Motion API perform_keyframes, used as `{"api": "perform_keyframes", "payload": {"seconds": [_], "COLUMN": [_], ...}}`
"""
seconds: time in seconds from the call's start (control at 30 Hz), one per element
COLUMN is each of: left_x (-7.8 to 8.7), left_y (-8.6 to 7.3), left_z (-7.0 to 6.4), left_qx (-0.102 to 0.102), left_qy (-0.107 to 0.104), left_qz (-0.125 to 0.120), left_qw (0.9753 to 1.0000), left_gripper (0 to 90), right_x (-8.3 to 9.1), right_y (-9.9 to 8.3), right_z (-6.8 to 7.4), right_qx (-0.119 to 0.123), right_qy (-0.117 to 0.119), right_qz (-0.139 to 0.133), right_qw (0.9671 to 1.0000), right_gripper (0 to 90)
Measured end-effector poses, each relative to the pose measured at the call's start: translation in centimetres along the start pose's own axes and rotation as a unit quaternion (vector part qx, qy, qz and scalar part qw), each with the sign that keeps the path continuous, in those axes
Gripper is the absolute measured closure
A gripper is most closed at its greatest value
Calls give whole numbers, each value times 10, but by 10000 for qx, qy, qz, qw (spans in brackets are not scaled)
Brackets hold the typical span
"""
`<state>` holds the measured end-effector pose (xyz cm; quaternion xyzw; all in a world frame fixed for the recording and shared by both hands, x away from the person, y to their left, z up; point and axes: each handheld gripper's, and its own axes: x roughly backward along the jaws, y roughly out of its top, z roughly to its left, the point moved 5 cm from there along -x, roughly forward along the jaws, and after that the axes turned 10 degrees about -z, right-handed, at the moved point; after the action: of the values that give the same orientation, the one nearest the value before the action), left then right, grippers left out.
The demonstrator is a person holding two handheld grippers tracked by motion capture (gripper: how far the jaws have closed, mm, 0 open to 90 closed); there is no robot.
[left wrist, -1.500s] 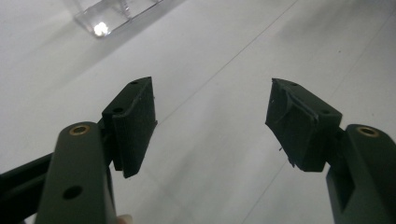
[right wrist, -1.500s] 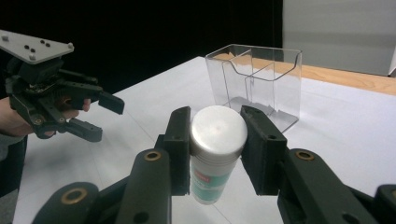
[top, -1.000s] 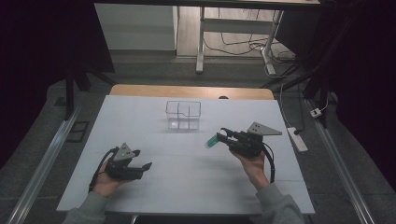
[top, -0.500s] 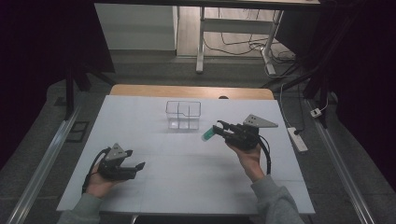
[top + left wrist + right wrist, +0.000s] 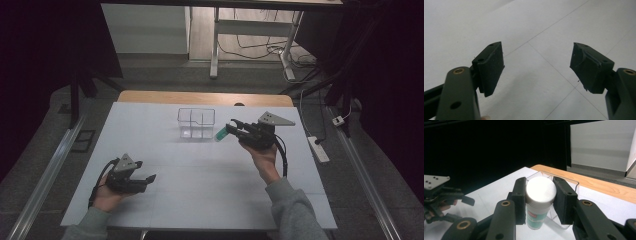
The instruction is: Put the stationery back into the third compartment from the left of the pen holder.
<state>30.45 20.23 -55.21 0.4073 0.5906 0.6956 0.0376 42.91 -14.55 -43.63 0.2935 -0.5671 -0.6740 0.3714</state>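
Since the earlier frames the right gripper [image 5: 231, 129] has carried the white-capped tube [image 5: 538, 201] forward and leftward, closer to the clear divided container [image 5: 196, 123], while the left gripper [image 5: 145, 180] has drawn back toward the near-left part of the white counter [image 5: 210, 175]. The right gripper's fingers [image 5: 520, 200] are clamped on the tube just below its cap; the tube hangs above the counter, just beside the container's right wall. The left gripper's fingers [image 5: 490, 67] stand wide apart, empty, over bare counter.
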Motion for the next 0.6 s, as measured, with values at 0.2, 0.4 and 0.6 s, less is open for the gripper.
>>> {"api": "perform_keyframes", "payload": {"seconds": [0.2,0.4,0.6], "left_x": [0,0,0], "left_y": [0,0,0], "left_z": [1,1,1], "left_qx": [11,9,5], "left_qy": [1,-7,-10], "left_qz": [-12,-12,-14], "left_qw": [10000,10000,10000], "left_gripper": [269,269,269], "right_x": [-11,-21,-33], "right_y": [5,12,17], "right_z": [-6,-9,-10], "right_qx": [-11,31,71], "right_qy": [-85,-117,-127], "right_qz": [-4,21,44], "right_qw": [10000,9999,9999], "right_gripper": [637,637,637]}}
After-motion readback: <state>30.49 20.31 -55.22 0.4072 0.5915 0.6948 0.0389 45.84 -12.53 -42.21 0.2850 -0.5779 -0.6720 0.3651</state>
